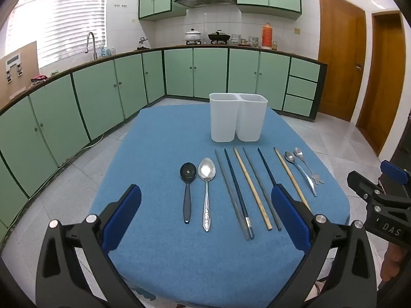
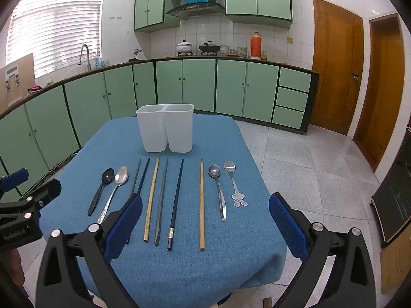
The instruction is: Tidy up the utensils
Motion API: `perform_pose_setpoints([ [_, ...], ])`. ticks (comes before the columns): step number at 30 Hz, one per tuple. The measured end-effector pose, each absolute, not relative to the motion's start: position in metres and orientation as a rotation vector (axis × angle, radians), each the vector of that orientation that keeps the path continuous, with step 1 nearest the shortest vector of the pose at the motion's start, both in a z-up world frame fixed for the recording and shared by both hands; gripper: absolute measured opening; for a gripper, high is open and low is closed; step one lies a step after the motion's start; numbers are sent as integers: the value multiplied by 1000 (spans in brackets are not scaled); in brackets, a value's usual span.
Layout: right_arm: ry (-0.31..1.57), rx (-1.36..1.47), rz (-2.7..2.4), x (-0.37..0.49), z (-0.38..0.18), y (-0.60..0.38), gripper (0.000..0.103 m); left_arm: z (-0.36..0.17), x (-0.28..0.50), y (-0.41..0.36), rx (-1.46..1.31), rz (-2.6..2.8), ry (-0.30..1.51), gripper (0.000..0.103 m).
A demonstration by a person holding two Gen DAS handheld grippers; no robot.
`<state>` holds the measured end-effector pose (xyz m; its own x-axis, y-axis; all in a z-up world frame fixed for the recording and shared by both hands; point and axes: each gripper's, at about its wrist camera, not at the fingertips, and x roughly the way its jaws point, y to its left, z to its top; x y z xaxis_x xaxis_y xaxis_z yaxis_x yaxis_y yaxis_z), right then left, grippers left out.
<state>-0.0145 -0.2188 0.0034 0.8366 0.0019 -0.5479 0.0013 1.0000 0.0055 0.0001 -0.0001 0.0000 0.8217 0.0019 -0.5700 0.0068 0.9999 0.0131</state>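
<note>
A white two-compartment holder (image 1: 237, 116) (image 2: 165, 131) stands empty at the far side of the blue table (image 1: 159, 256) (image 2: 179, 269). In front of it lie a black spoon (image 1: 187, 179) (image 2: 102, 187), a large silver spoon (image 1: 206, 179) (image 2: 117, 187), several chopsticks (image 1: 250, 187) (image 2: 177, 200) in grey, dark blue and bamboo, and two small silver spoons (image 1: 299, 169) (image 2: 218, 187). My left gripper (image 1: 206, 205) is open above the table's near edge. My right gripper (image 2: 205, 210) is open above the near edge, over the chopsticks.
Green kitchen cabinets (image 1: 102, 95) curve behind the table, with a stove, pots and an orange flask (image 1: 266, 35) on the counter. Wooden doors (image 2: 336, 64) are at the right. Tiled floor surrounds the table.
</note>
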Motion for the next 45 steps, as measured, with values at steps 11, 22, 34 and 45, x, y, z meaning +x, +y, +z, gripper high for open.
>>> perform_pose_setpoints([
  [11,580,1,-1,-15,3,-218,97,3,4,1,6,1,606,98],
  [22,579,1,-1,-16,3,-219,97,3,-2,4,3,2,597,98],
  [34,579,1,-1,-16,4,-219,97,4,-2,4,5,2,596,98],
  [45,578,1,-1,-16,4,-219,97,5,-2,5,6,4,594,98],
])
